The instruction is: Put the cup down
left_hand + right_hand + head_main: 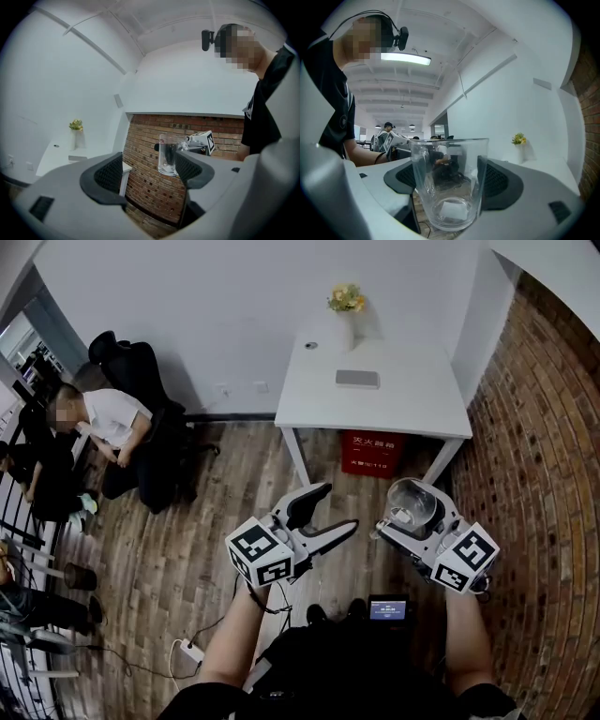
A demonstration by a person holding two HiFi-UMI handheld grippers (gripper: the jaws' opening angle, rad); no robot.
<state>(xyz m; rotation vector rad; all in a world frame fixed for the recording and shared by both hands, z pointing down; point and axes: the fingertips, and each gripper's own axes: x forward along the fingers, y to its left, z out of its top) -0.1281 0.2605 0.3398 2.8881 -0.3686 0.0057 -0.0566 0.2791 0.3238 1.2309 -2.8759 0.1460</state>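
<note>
our right tool [451, 176] pinches the clear cup [413, 503] upright, mouth up, long axis vertical; our left tool [149, 170] stands spread, empty.

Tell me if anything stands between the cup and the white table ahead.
Nothing visible does. The cup, held in the right gripper, has only floor before the table, whose near edge is bare.

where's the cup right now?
Head view, right side: the cup is clamped upright in the right gripper, above the wood floor, short of the white table.
</note>
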